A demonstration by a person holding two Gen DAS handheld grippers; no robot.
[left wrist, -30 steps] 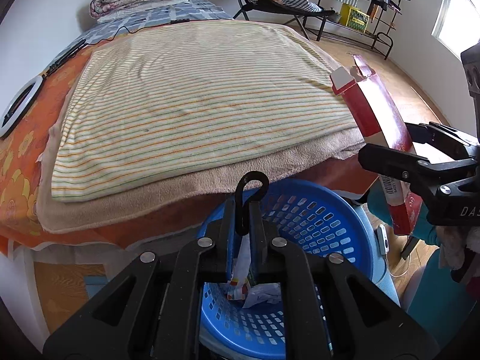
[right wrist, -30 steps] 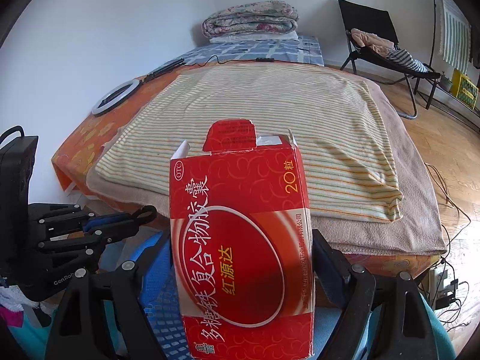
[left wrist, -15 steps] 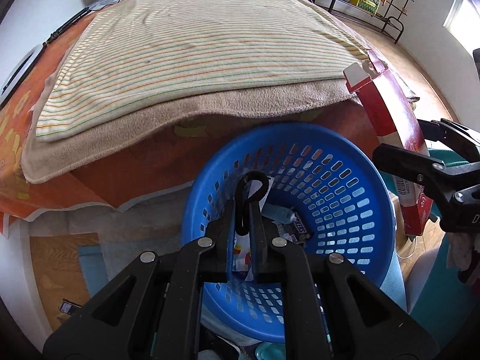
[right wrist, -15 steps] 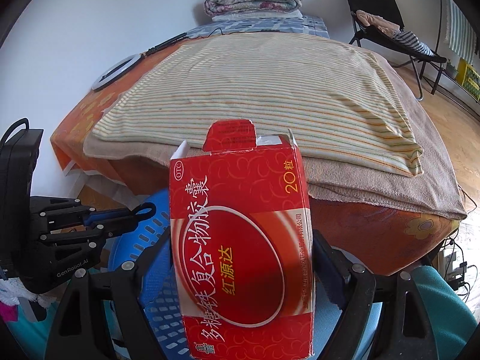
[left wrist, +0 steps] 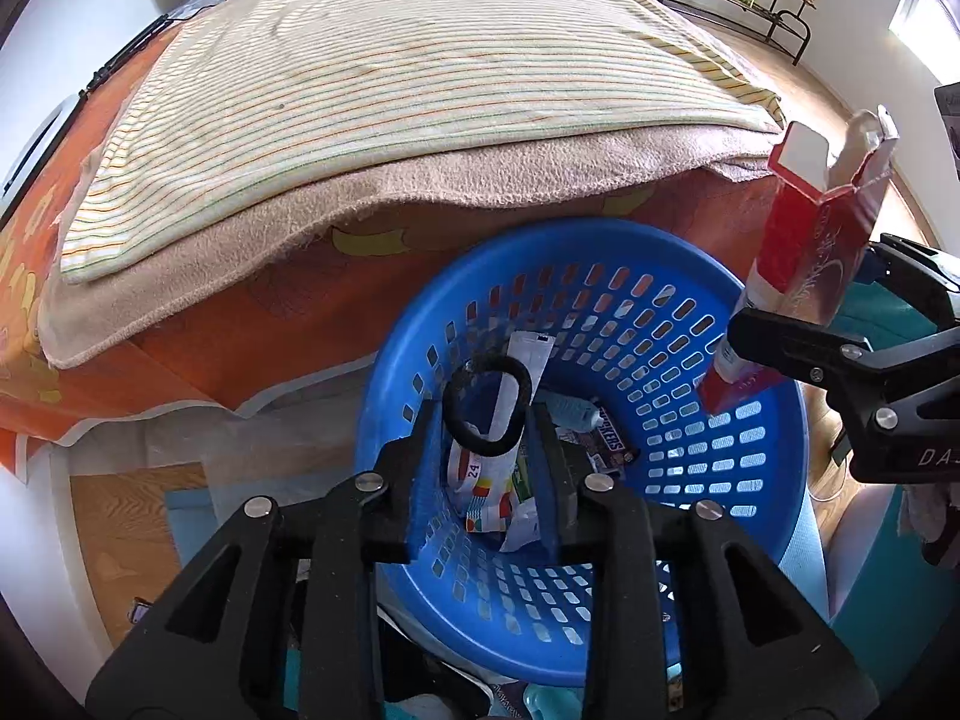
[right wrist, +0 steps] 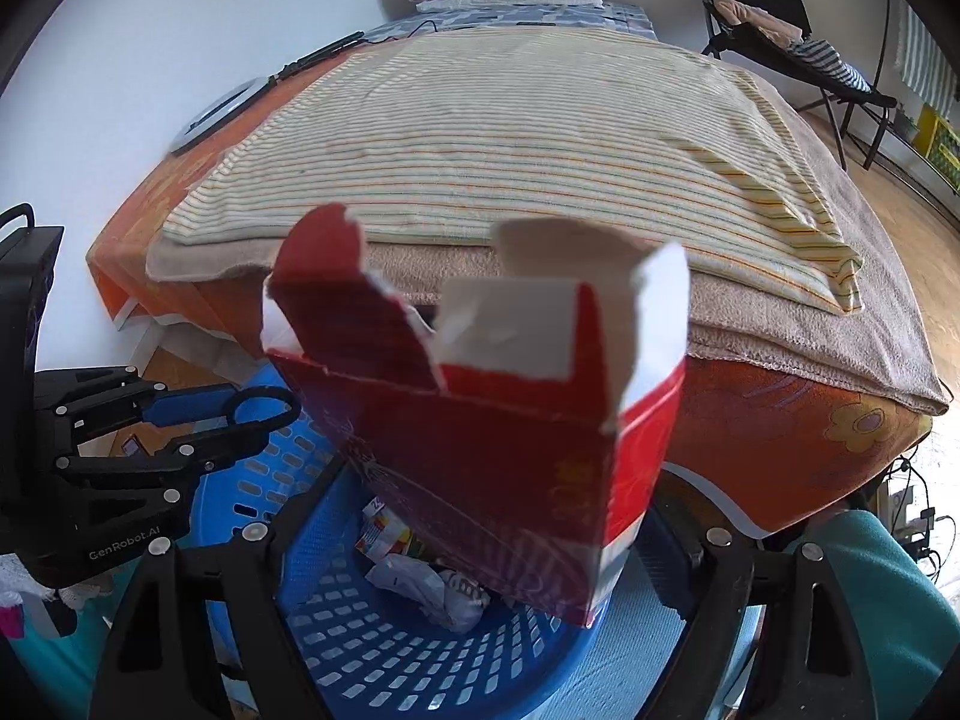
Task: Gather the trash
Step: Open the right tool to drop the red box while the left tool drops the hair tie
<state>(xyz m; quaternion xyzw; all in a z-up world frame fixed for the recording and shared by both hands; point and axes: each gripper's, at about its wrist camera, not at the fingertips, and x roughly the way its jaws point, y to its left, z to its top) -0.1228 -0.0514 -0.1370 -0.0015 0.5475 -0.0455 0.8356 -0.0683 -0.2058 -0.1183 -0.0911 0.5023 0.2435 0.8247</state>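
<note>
Now | left gripper (left wrist: pixel 489 420) apart, black hair-tie loop (left wrist: pixel 487 407) | right gripper (right wrist: pixel 480 546) apart, red carton (right wrist: pixel 480 420) | perforated blue basket (left wrist: pixel 774 480)

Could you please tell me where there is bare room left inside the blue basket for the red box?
The basket wall beside the right gripper is bare; its bottom holds wrappers. The left gripper and hair tie crowd the near side.
</note>
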